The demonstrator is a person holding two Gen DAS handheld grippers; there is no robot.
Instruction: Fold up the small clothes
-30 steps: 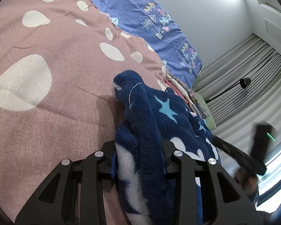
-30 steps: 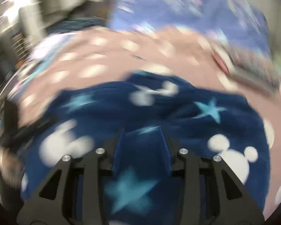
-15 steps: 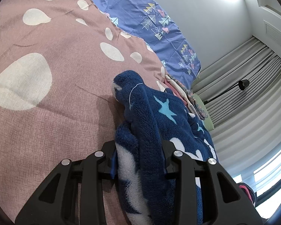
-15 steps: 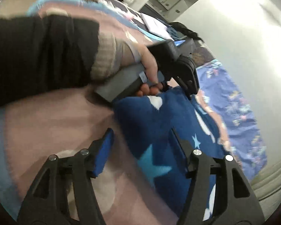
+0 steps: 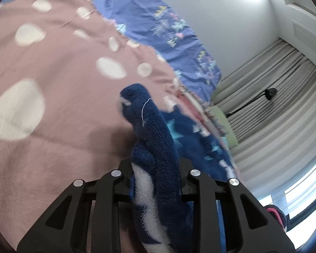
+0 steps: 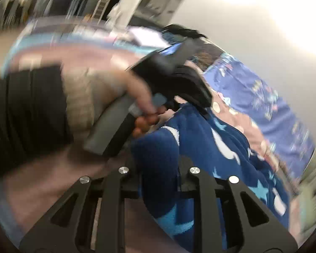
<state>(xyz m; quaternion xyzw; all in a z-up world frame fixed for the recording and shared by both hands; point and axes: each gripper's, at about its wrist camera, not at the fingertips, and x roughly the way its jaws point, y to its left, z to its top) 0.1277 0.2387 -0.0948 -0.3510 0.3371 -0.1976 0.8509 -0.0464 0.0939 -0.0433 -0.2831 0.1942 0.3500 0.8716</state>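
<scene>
Both the left gripper (image 5: 155,175) and right gripper (image 6: 158,172) pinch the navy star-print fleece (image 5: 155,139) in their jaws above the pink spotted bedspread (image 5: 59,67); a blue patterned pillow (image 5: 164,33) lies beyond.

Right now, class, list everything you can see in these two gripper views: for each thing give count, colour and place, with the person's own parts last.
Fleece garment: one, navy with white and light-blue stars, on the bed, pinched by both grippers.
Bedspread: one, dusty pink with cream spots, under the garment.
Patterned sheet: one, blue-purple, far side by the wall.
Curtains: grey, right of bed.
Lamp: one, black, against curtains.
Left gripper: black, shut on fleece.
Right gripper: black, shut on fleece.
Left hand: grips handle; black sleeve.
</scene>
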